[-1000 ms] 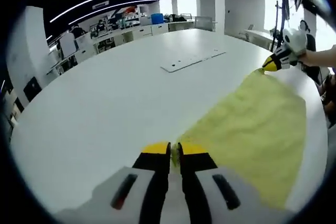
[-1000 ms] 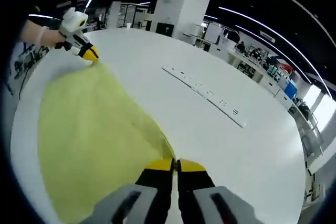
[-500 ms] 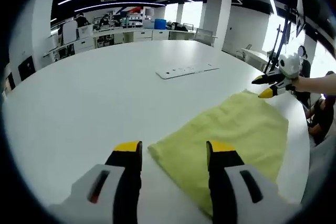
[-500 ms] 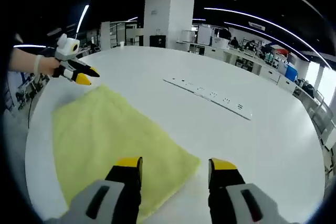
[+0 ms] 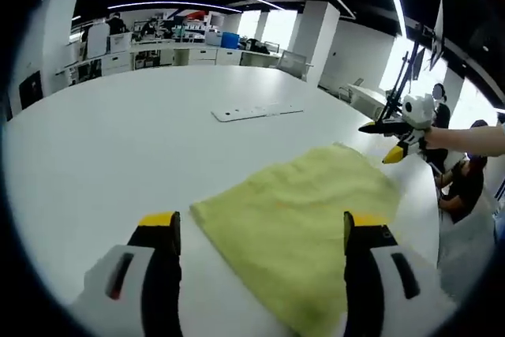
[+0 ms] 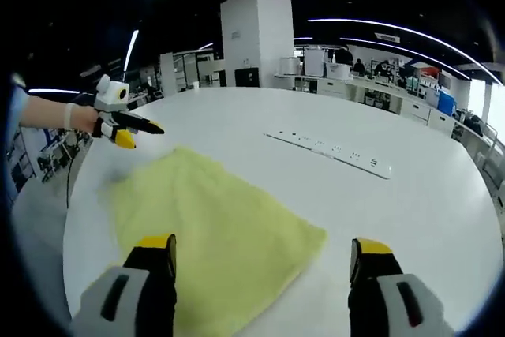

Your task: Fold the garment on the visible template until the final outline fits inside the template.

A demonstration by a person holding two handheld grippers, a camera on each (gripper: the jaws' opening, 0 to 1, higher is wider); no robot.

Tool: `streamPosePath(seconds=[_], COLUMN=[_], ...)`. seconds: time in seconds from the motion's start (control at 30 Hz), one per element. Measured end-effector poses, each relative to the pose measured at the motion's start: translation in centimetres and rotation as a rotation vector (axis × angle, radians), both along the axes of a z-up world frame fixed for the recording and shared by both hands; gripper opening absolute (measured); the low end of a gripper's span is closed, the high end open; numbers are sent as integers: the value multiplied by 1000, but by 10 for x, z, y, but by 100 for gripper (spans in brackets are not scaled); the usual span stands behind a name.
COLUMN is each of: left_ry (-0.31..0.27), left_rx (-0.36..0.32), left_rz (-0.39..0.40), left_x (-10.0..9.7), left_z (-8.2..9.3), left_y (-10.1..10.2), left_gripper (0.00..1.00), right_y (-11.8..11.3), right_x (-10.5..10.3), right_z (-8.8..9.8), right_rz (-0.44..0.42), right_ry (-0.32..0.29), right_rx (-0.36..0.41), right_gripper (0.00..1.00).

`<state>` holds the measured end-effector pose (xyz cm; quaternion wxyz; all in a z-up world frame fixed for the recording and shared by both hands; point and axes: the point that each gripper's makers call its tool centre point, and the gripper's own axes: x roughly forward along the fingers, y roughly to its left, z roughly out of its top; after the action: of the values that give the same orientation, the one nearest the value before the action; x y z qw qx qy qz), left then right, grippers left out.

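Observation:
A pale yellow garment [image 5: 304, 215] lies flat on the white table [image 5: 118, 147], folded into a rough rectangle. My left gripper [image 5: 260, 226] hovers open over its near corner with nothing between the jaws. In the right gripper view the same garment [image 6: 209, 222] spreads ahead of my right gripper [image 6: 263, 246], which is open and holds nothing. Each gripper also shows across the cloth in the other's view: the right gripper [image 5: 377, 143] in a person's hand beside the far corner, and the left gripper [image 6: 144, 136] likewise. Both stand open, clear of the fabric.
A white power strip [image 5: 256, 112] lies on the table beyond the garment, also seen as the power strip [image 6: 331, 150]. The table edge [image 5: 430, 219] runs close past the cloth. A seated person [image 5: 465, 187] is beyond that edge. Desks and pillars stand far behind.
One second ago both grippers were shut on the garment's corners. They have let go, opened wide and pulled back, and the cloth now rests flat on the table.

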<state>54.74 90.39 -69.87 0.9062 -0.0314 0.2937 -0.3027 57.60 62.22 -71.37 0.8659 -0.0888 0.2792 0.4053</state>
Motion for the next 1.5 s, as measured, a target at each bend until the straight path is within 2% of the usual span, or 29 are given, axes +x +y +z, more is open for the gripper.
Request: streamPosePath(seconds=[0.1, 0.23, 0.4, 0.53, 0.67, 0.77, 0.93, 1.03, 1.17, 1.27, 1.4, 1.5], left_ry=[12, 19, -3, 5, 21, 41, 90, 102, 105, 104, 115, 128], left_rx=[-14, -50, -94, -100, -111, -137, -116, -115, -120, -129, -129, -131], left_rz=[-33, -48, -33, -11, -4, 10, -9, -6, -3, -2, -8, -15], left_x=[-10, -23, -41, -59, -81, -94, -115, -120, -121, -121, -121, -123], left_z=[1, 5, 10, 5, -3, -10, -28, -35, -36, -35, -38, -41], left_y=[-5, -7, -5, 3, 10, 13, 13, 13, 12, 10, 9, 8], left_gripper=[98, 98, 95, 93, 85, 77, 65, 63, 59, 59, 58, 52], right_y=[-3, -8, -16, -27, -37, -42, -44, -46, -45, -43, -39, -35], right_x=[-10, -22, -42, -54, -67, -81, -100, -104, -108, -110, -116, -120], right_z=[0, 2, 1, -5, -12, -18, -26, -29, -30, -32, -35, -37], right_rz=[3, -12, -20, -28, -31, -23, -10, -11, -2, 1, 17, 26], right_ry=[-3, 4, 7, 17, 36, 73, 117, 123, 135, 143, 168, 181], right_rx=[0, 19, 29, 26, 27, 34, 53, 51, 60, 65, 73, 78], right_gripper=[93, 92, 91, 90, 87, 72, 59, 58, 54, 52, 42, 36])
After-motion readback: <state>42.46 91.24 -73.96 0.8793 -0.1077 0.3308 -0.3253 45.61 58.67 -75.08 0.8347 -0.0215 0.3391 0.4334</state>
